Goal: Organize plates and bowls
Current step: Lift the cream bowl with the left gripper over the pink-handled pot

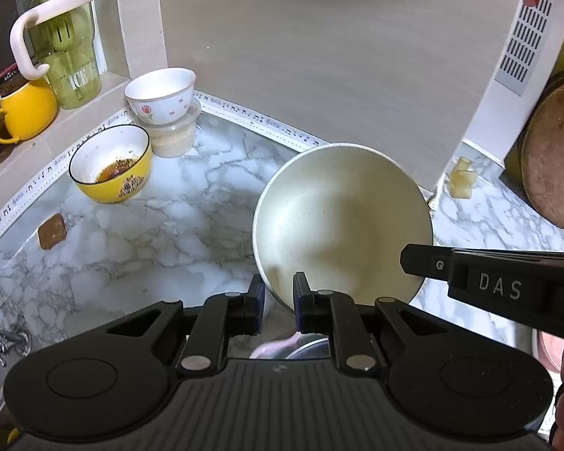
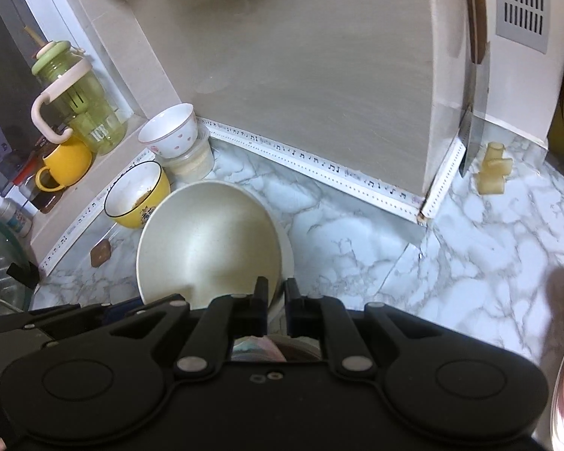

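A large cream bowl (image 1: 342,221) is held tilted above the marble counter (image 1: 150,225). My left gripper (image 1: 278,293) is shut on its near left rim. My right gripper (image 2: 276,297) is shut on its right rim, and the bowl (image 2: 206,240) fills the middle of the right wrist view. The right gripper's arm (image 1: 507,285) crosses the left wrist view at the right. A dirty yellow bowl (image 1: 111,163) (image 2: 137,195) leans by the back corner. A white flowered bowl (image 1: 161,94) (image 2: 169,131) sits on a plastic tub (image 1: 173,135).
A green jug (image 1: 62,34) and a yellow mug (image 1: 24,111) stand on the window sill. A brown square piece (image 1: 51,231) lies on the counter. A round wooden board (image 1: 552,154) leans at the right. A knife (image 2: 473,94) hangs by the wall above yellowish pieces (image 2: 494,167).
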Demonstrator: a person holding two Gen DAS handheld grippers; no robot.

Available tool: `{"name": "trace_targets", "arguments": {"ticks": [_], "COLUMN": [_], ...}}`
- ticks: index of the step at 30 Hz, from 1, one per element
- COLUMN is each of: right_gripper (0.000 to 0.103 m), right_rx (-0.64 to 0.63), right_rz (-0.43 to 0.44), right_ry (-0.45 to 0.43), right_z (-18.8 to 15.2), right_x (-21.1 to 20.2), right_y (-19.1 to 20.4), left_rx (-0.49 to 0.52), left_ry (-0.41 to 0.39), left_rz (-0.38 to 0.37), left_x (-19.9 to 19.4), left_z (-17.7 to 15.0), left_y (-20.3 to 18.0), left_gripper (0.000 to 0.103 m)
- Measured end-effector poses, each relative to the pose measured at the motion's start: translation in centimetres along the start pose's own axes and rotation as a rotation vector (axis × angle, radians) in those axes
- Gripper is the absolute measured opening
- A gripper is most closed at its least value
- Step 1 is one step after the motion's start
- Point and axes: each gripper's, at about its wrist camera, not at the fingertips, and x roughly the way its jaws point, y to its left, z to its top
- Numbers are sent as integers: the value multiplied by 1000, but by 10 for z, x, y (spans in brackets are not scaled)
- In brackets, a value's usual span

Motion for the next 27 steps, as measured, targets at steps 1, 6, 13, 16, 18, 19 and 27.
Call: {"name": "trace_targets", "arguments": {"ticks": [1,6,13,16,18,19,27], "right_gripper": [9,9,10,10,10,10,10], "right_rx": [2,22,50,53,47,50,53], "right_rz": [-1,9,29,32,30,31,30], "right_ry": [-1,7,48,65,75,79,135], "right_z": [-3,-19,-50,-62,-68,-71,-89], "right_x": [-2,-13,-27,-31,-32,-32,-28], "right_y": [-1,-8,-21,-23,-23,-23,-22], "left_rx": [3,17,43,47,51,51,66], "left_ry": [2,14,55,83,93,100,162], "left_rz": [-3,-13,-30,-33,-34,-32,-28], "left_x": [-2,-11,-23,-22,-21,-21,-17], "left_z": [-3,-18,-46,-56,-61,-64,-79], "left_y": [-1,-7,-14,-16,-16,-16,-14], "left_gripper": [14,14,15,15,15,15,15]}}
